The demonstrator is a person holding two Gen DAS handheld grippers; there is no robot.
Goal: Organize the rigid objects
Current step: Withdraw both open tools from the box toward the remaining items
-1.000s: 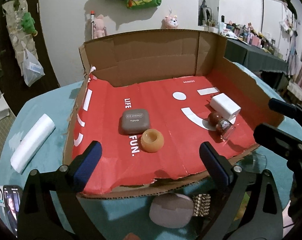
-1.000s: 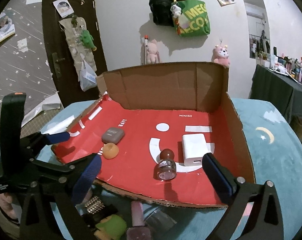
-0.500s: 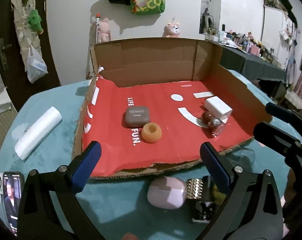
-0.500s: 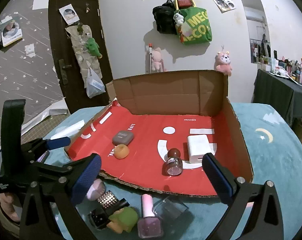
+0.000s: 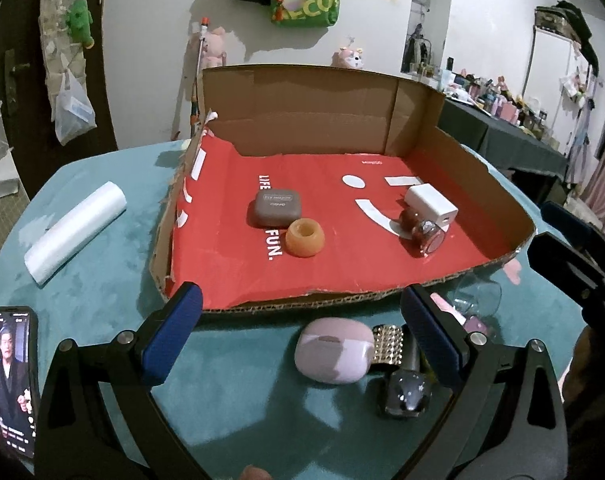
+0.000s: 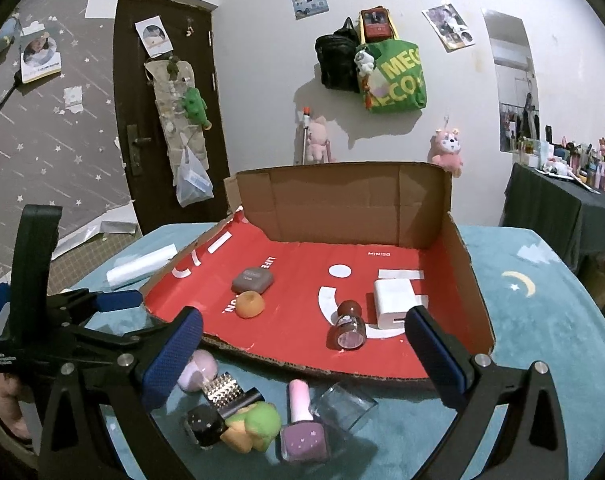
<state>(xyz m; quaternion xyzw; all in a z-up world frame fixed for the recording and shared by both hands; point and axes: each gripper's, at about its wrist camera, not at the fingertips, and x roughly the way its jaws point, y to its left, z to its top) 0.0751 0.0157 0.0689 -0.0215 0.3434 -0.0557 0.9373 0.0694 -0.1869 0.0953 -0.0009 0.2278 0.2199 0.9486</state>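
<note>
Both grippers hang wide open and empty before the cardboard tray: left gripper, right gripper. Left of the pink nail polish bottle, the clutter crowds close; a careless pinch could knock neighbours. It stands just outside the tray's front edge, upright, cap toward the tray.

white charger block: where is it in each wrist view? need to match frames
Left wrist: white charger block lies right of centre on the tray's red floor, just behind the tipped brown-capped bottle.
Right wrist: white charger block lies right of centre, immediately right of that bottle.
Shared landmark: the white smile arc printed on the red floor.
</note>
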